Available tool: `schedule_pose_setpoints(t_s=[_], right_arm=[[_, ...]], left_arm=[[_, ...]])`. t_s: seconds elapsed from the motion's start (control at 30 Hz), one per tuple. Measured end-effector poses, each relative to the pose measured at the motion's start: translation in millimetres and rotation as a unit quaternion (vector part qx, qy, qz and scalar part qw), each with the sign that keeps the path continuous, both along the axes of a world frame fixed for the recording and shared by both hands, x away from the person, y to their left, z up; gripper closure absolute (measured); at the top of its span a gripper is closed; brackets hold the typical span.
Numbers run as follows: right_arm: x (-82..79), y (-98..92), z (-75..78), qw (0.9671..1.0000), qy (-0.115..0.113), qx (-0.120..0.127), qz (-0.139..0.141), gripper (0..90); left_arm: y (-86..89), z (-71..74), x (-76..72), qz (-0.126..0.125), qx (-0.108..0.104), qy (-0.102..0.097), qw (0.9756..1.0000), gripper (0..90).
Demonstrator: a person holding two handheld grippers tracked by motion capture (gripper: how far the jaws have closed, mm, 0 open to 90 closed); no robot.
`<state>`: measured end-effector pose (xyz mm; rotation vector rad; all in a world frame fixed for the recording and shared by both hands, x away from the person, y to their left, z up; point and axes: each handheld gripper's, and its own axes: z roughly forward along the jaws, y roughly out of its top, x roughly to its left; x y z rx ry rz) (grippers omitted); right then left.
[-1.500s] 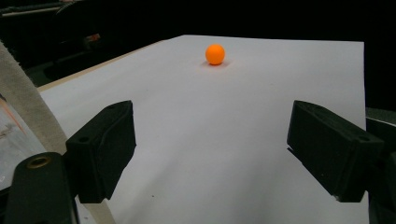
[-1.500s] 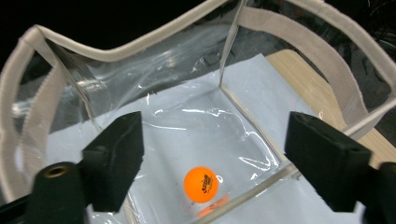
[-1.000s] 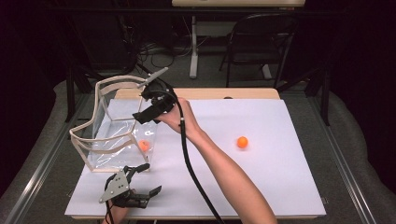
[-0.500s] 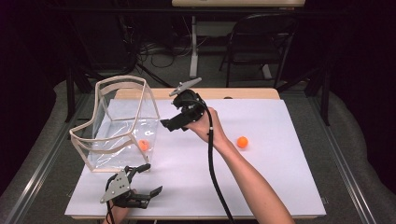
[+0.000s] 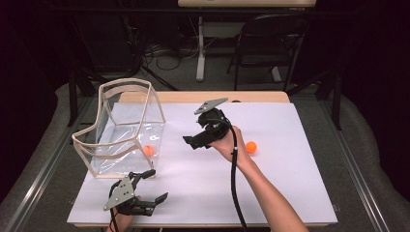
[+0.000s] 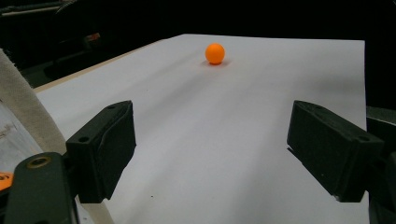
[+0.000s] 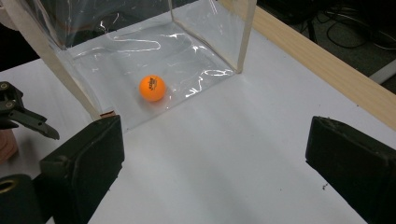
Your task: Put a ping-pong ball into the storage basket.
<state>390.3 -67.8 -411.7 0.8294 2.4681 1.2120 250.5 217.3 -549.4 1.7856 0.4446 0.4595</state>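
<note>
My right gripper point(image 5: 191, 141) hangs above the middle of the white surface point(image 5: 290, 193), its jaws spread wide with nothing between them. In the right gripper view those jaws frame bare white sheet, and beyond them stands the clear bag point(image 7: 140, 56) with its pale trim. One orange ball point(image 7: 152, 88) sits inside the bag on its see-through floor, near the front wall, with dark print on its side. In the high view the same ball point(image 5: 148, 150) shows through the bag's wall point(image 5: 121, 130), low in the corner nearest my right gripper.

A second orange ball point(image 5: 251, 147) lies loose on the surface, just beside my right hand point(image 5: 226, 142) on its outer side and well apart from the bag. In the left gripper view that loose ball point(image 6: 215, 53) rests far up the sheet, centred between the two black jaws.

My left gripper point(image 5: 150, 186) lies low at the near edge of the surface, just in front of the bag, jaws also spread and empty. The bag's pale trim point(image 6: 28, 107) crosses the left edge of its view. The wooden edge point(image 7: 317, 65) of the surface runs behind the bag, and a black chair point(image 5: 270, 43) stands farther back on the floor.
</note>
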Motion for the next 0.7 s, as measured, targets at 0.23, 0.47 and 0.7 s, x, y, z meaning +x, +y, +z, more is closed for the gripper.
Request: schedule_pose_setpoints(t_s=[0.23,0.47,0.7], right_arm=[[-7.5,-16.6,-10.9,0.9999,-0.002,0.004,-0.012,3.4],[-17.7,-37.5,-27.6,0.9996,-0.001,0.007,-0.027,2.6],[-29.7,-57.8,-48.4,0.9991,0.003,0.005,-0.042,2.2]], left_arm=[[0.4,-0.3,0.1,0.000,-0.001,0.000,1.0000,15.6],[0.4,-0.1,-0.2,0.001,0.001,0.000,1.0000,15.6],[-0.6,-0.3,-0.6,0.000,0.001,0.001,1.0000,15.6]])
